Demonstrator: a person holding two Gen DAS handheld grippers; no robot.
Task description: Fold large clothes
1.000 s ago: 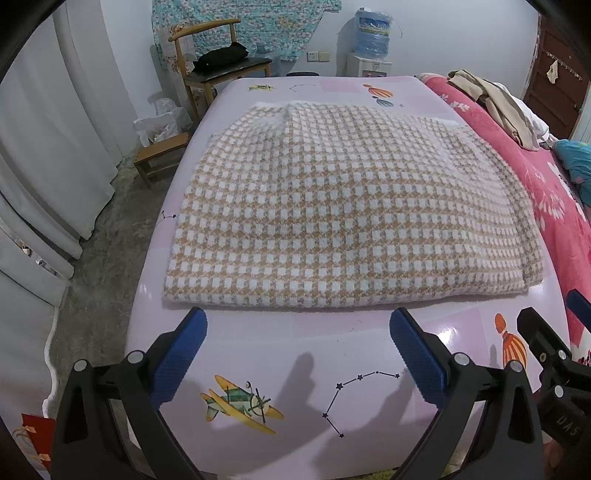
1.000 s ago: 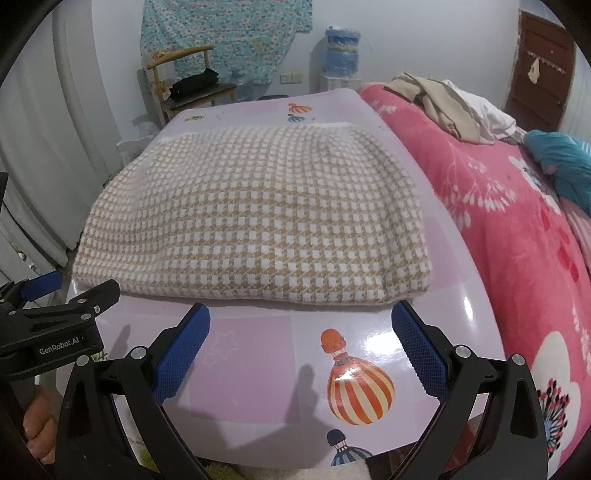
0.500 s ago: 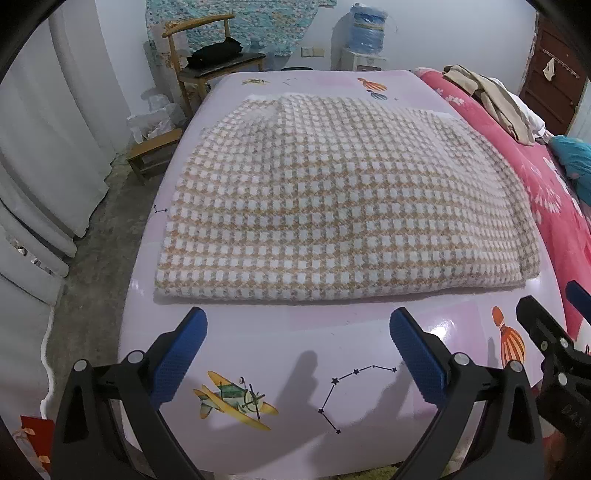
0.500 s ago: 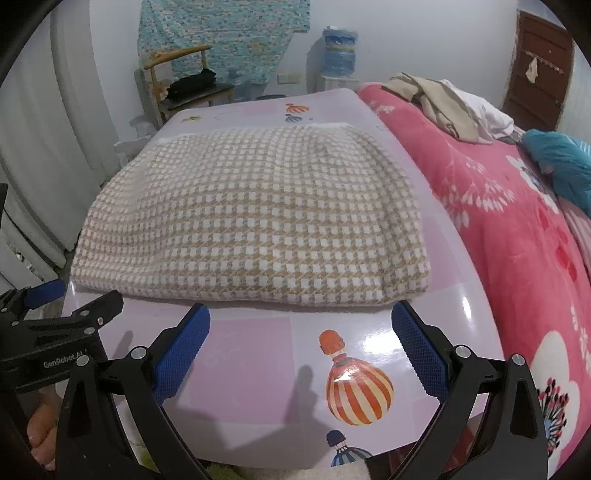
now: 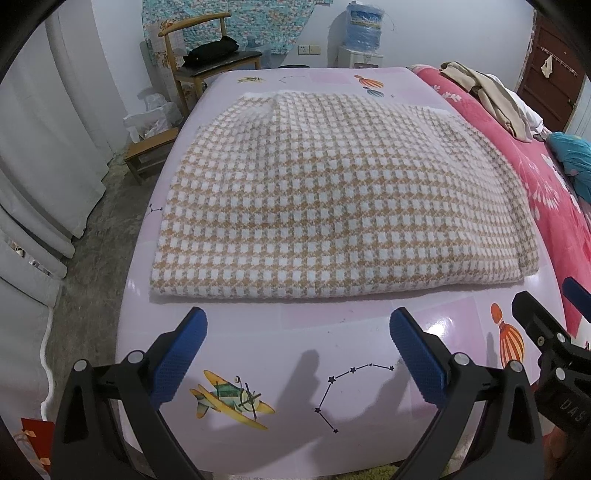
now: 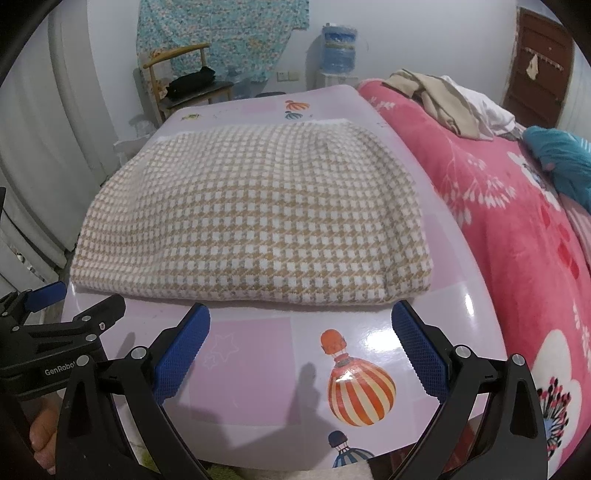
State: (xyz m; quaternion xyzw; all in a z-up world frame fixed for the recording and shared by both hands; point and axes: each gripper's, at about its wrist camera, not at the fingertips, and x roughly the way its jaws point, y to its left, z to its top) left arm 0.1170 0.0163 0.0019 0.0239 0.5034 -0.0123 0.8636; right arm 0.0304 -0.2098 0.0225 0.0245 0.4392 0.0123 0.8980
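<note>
Garment (image 5: pixel 332 199) on table (image 5: pixel 332 369), bed (image 5: pixel 554 206) right — chair (image 5: pixel 210 66) behind

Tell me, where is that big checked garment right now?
The checked garment lies folded flat on the pink table, just beyond both open grippers in each wrist view, with the red floral blanket to its right.

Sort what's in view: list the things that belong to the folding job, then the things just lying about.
Job:
- checked garment, lying flat on the table
- pink table
- left claw and right claw, both open and empty

Lying about:
- beige clothes on the pink blanket
- teal cloth
- wooden chair
- water jug
</note>
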